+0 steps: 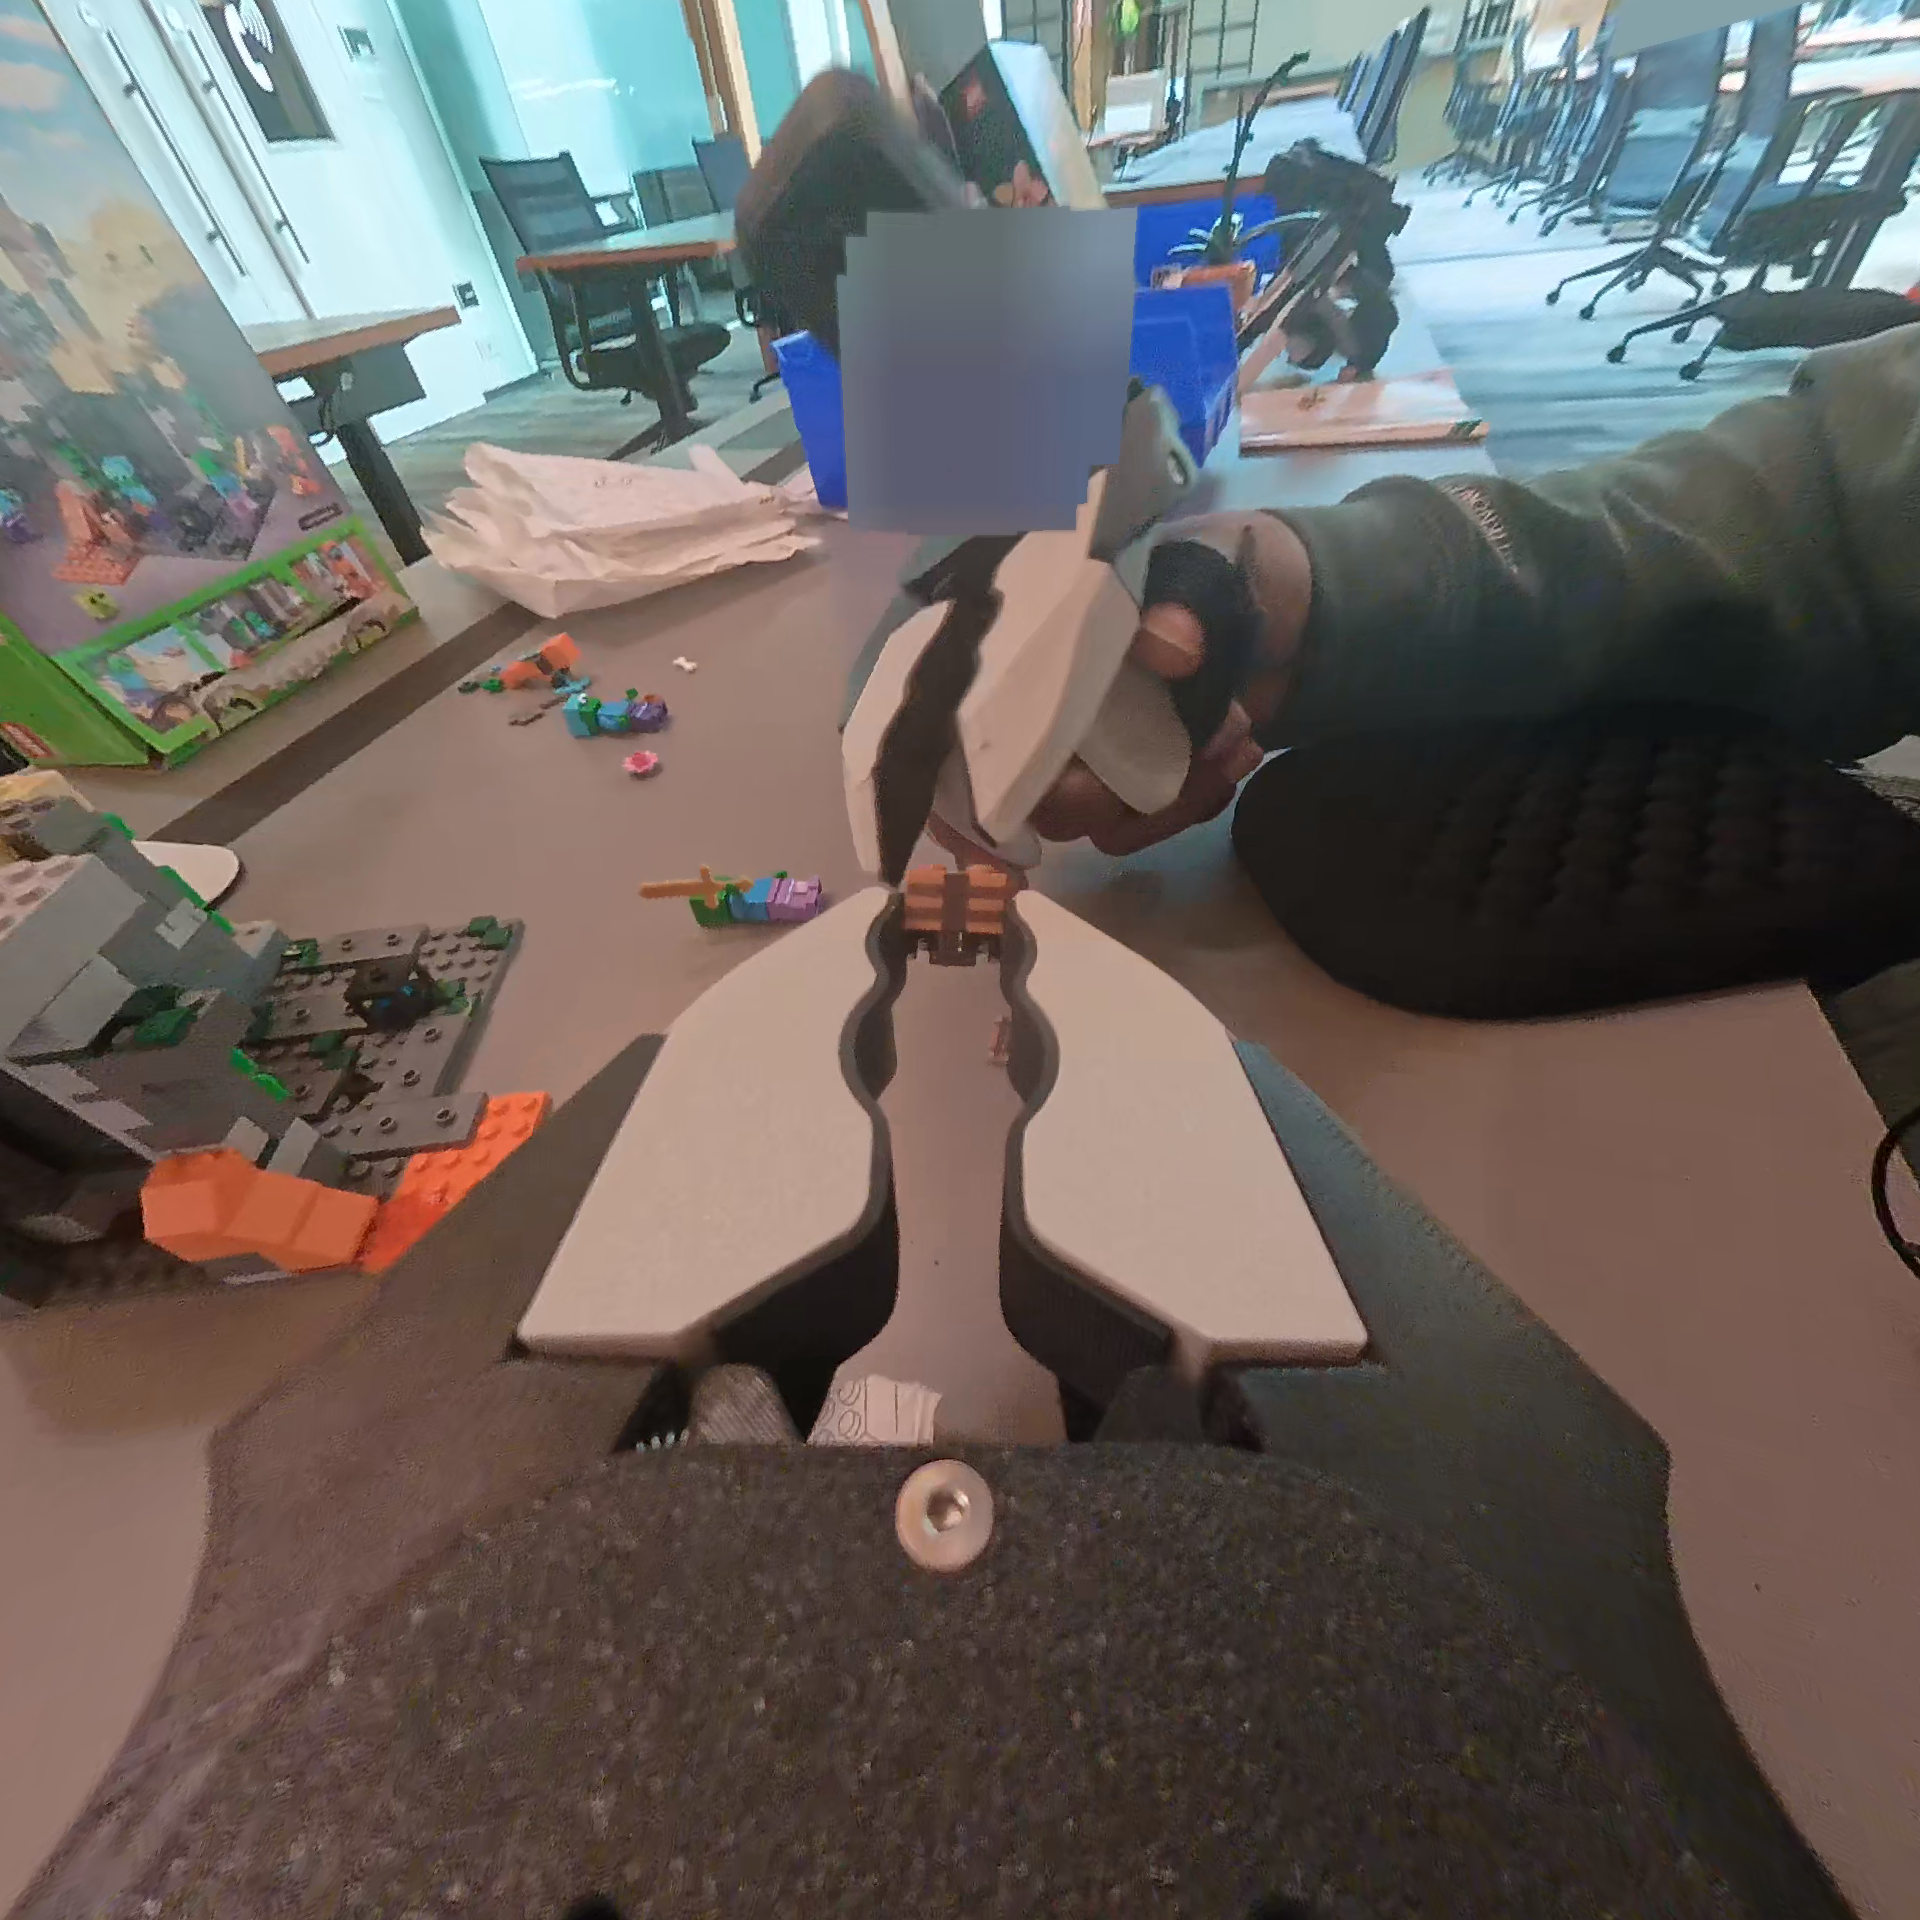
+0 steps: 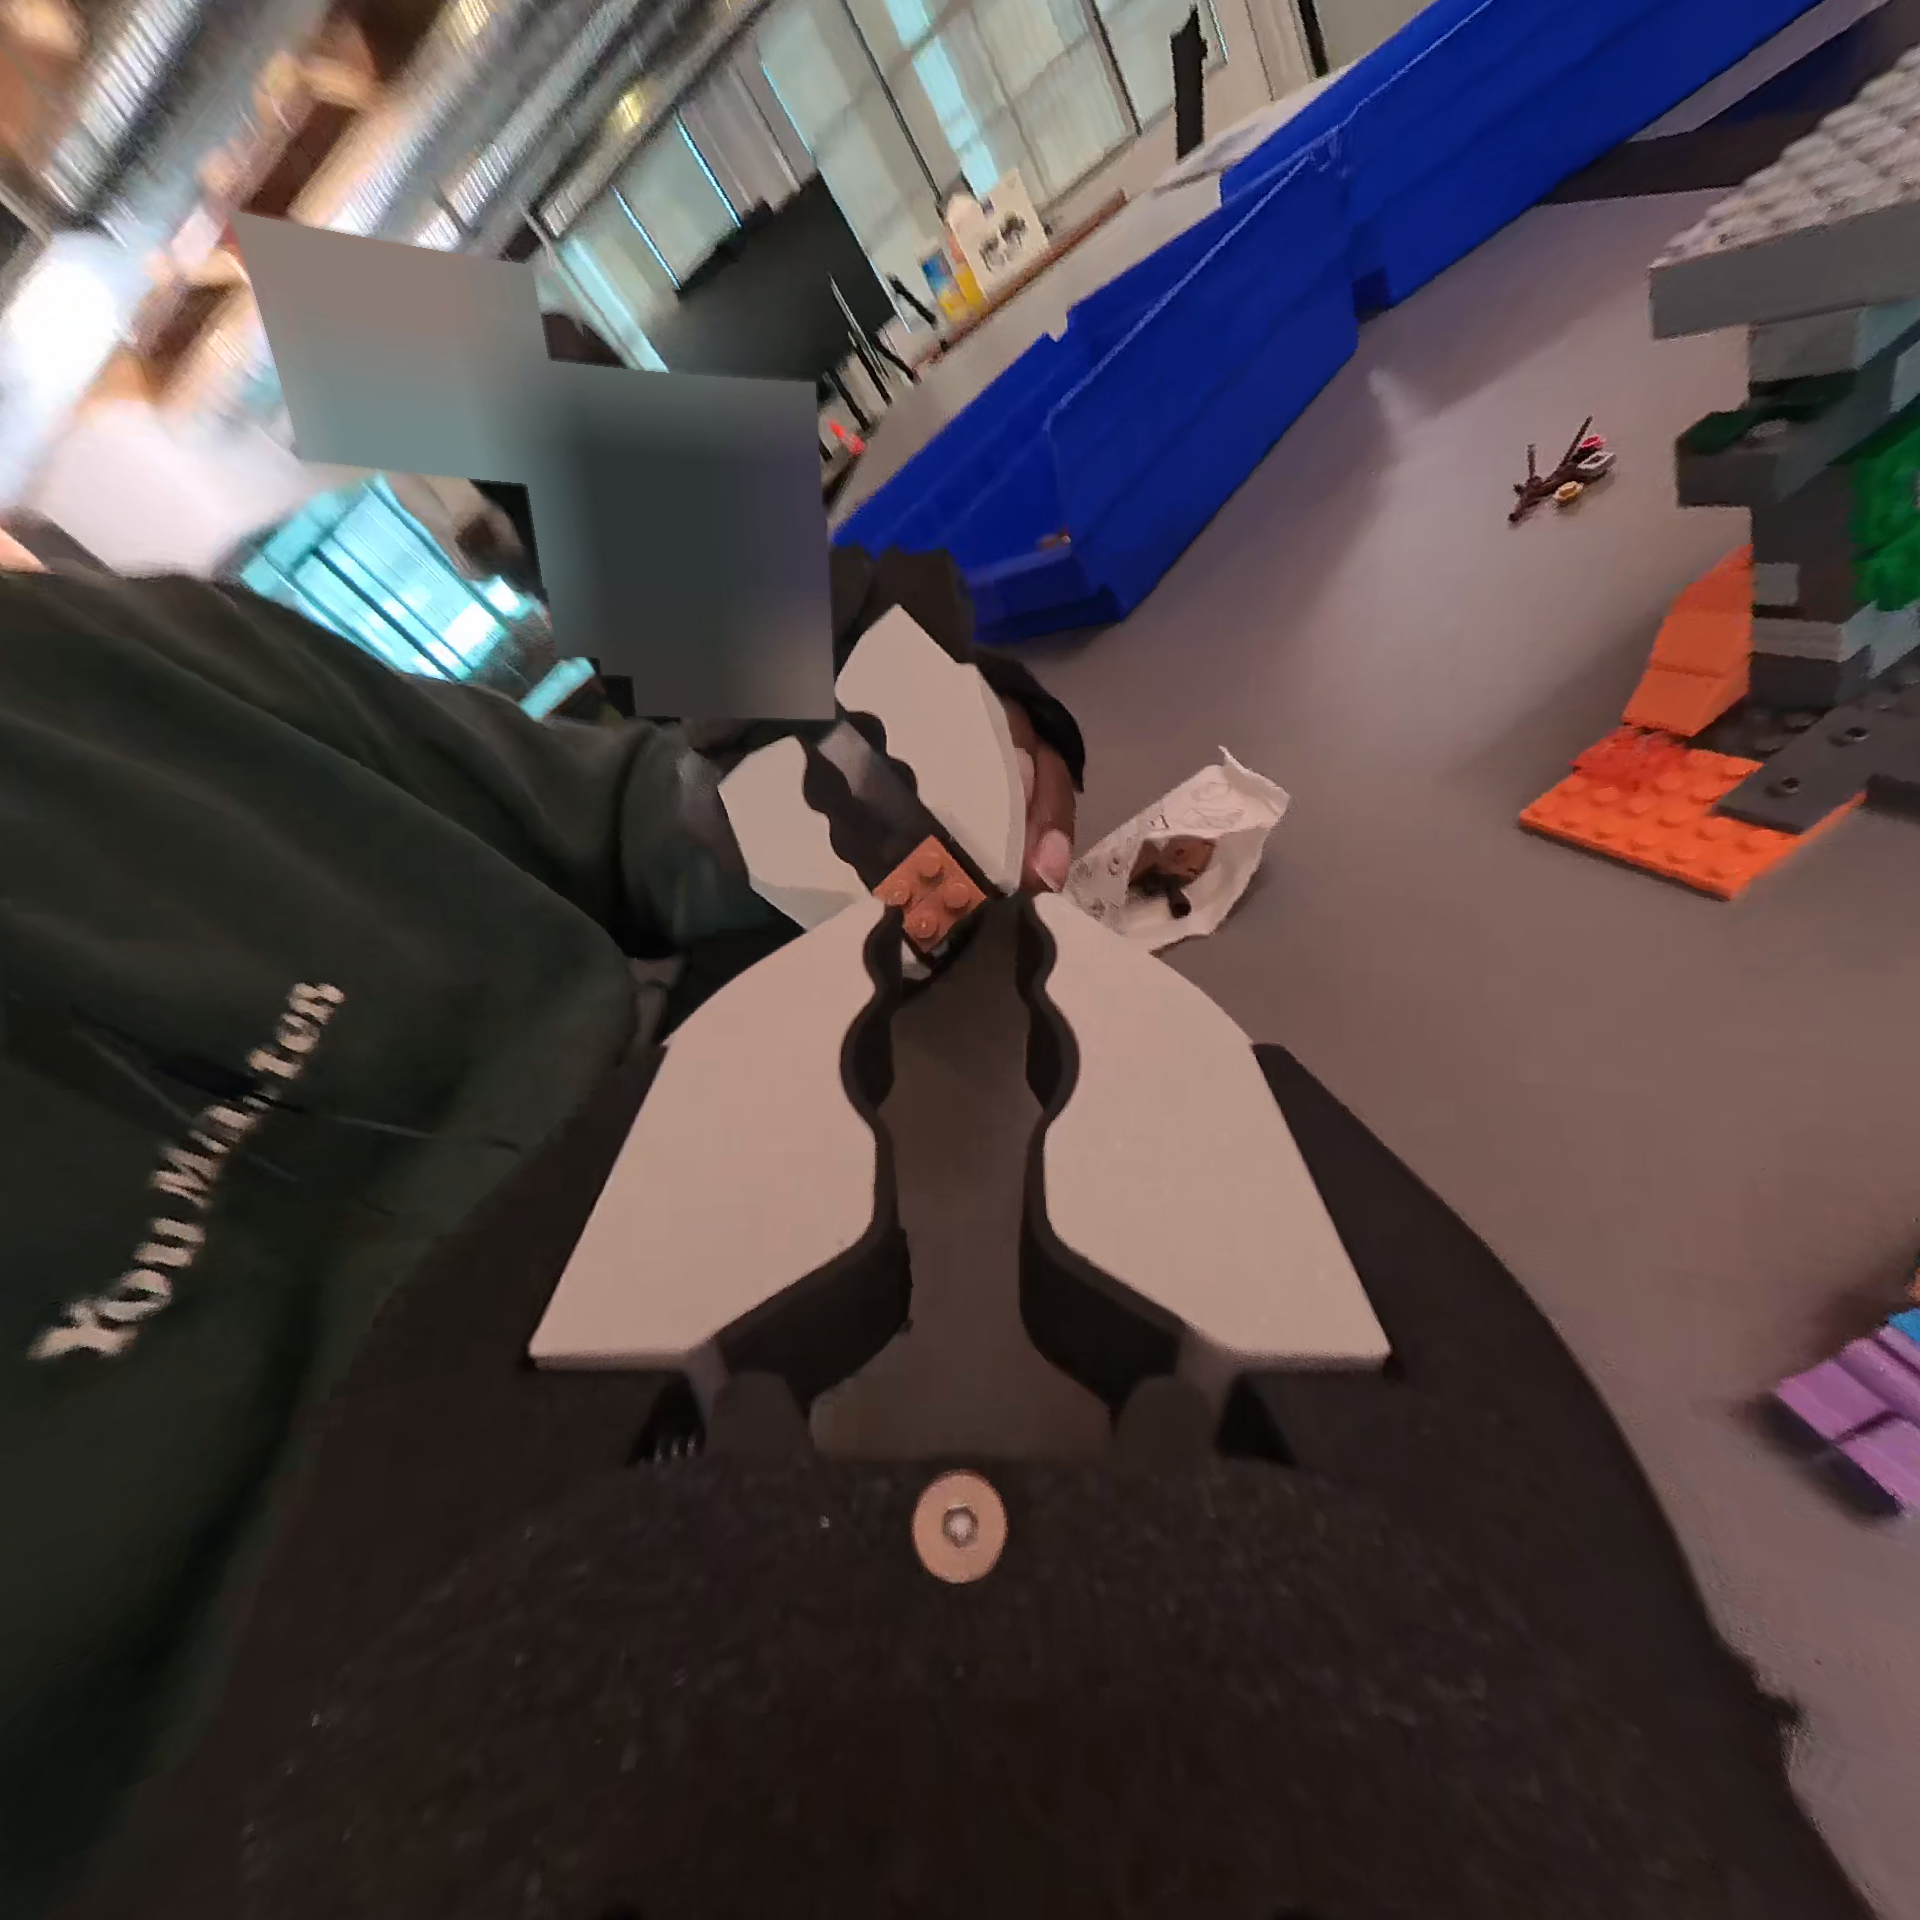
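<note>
Two tongs: both meet tip to tip over the desk (image 1: 1455, 1195), each on the same small brown brick piece (image 1: 954, 906).
Left tongs (image 1: 951, 925): clenched on the near end of the brown brick piece; a darker part of it sits lowest, between the tips.
Right tongs (image 2: 961, 920): closed on the same piece from the opposite side, where its studded orange-brown top shows; in the left wrist view these tongs come down steeply from above.
Where the piece is: off the desk, held in the air between the two sets of tips, well apart from the grey and orange brick model (image 1: 208, 1091).
Hand: a gloved hand (image 1: 1195, 675) in a dark green sleeve (image 1: 1558, 623) grips the right tool.
Nearby on the desk: a small green, blue and purple figure (image 1: 758, 899) just beyond the left tips, loose bricks (image 1: 613, 712) farther off, white paper bags (image 1: 623, 520), a torn white packet (image 2: 1184, 852) and blue bins (image 2: 1195, 416).
Handling judgement: with so little brick inside each pair of tips, both grips are probably best kept square and steady; twisting could pop the piece loose.
Unclear: whether the piece is one part or two pressed together.
</note>
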A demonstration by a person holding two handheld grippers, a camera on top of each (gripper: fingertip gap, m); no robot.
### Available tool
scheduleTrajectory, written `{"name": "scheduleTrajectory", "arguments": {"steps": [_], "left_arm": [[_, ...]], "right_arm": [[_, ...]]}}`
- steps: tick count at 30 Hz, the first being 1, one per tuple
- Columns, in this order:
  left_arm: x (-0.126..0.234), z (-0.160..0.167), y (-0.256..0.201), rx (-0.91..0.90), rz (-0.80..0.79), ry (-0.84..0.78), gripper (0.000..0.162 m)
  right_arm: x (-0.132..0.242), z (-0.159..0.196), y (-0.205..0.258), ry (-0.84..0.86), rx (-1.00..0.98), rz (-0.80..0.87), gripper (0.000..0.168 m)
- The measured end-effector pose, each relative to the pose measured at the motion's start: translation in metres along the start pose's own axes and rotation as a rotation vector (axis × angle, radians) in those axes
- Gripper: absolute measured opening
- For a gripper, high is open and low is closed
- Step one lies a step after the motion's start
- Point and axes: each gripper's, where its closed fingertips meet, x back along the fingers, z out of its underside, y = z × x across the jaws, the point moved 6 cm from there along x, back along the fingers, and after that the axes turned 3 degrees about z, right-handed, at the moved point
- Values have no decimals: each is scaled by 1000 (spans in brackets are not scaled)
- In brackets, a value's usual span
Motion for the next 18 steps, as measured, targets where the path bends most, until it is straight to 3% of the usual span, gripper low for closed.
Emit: {"name": "scheduleTrajectory", "arguments": {"steps": [5,9,18], "left_arm": [[4,-8,-5,-35,29,-95,17],[5,-12,-8,-60,42,-136,17],[4,-14,-14,-106,67,-161,17]], "right_arm": [[1,1,-2,-15,-199,-129,21],[-7,3,12,0,-187,-238,22],[-10,4,18,-3,-202,-282,20]]}}
